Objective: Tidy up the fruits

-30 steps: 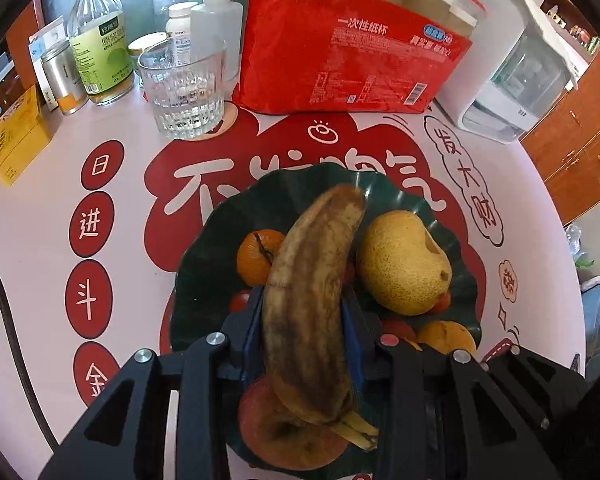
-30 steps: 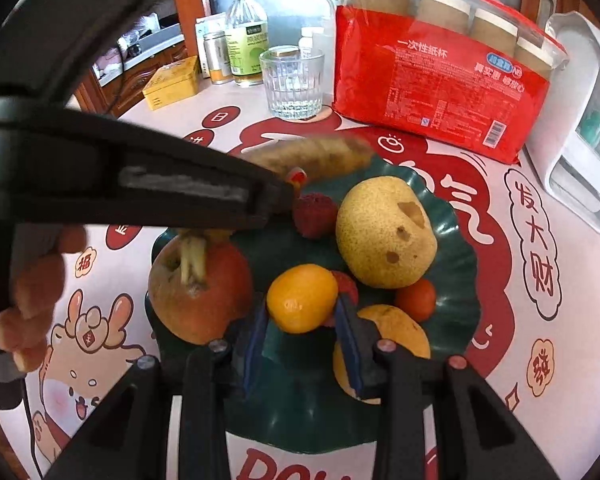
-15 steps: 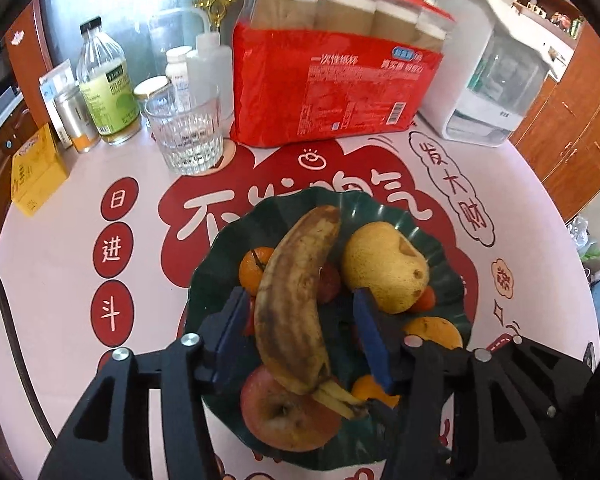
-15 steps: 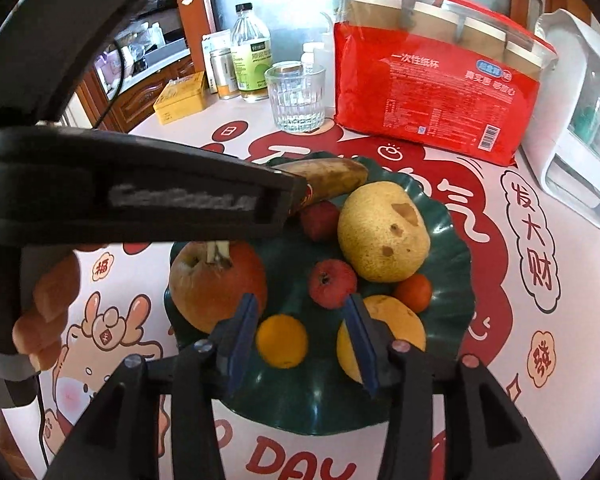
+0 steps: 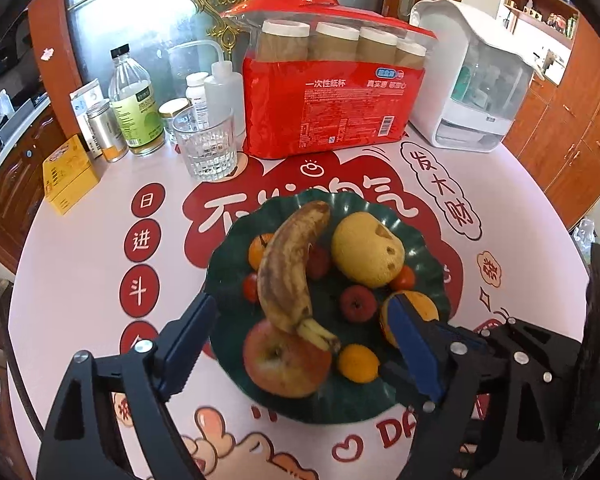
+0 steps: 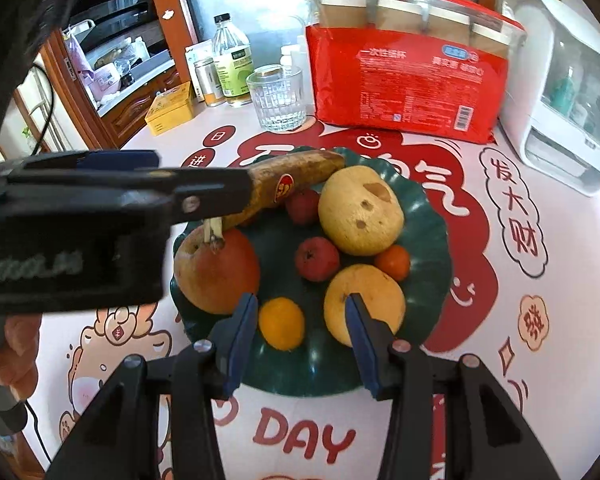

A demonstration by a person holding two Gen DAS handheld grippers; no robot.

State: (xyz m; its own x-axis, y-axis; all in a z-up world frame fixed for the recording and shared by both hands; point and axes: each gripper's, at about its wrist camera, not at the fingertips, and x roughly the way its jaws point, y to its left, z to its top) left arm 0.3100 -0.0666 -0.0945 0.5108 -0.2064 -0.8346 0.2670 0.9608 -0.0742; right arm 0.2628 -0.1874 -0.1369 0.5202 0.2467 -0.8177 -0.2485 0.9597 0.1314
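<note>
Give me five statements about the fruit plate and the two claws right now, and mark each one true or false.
1. The banana lies on the green plate, its stem end over the apple. True.
2. The left claw is clamped on the banana. False: it is open and holds nothing.
3. The right claw is open. True.
4. The drinking glass stands on the plate. False: it stands on the table beyond it.
5. The pear lies on the bare table. False: it is on the plate.

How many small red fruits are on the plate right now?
3 small red fruits: one in the plate's middle, one between banana and pear, one left of the banana. More may hide under the banana.
</note>
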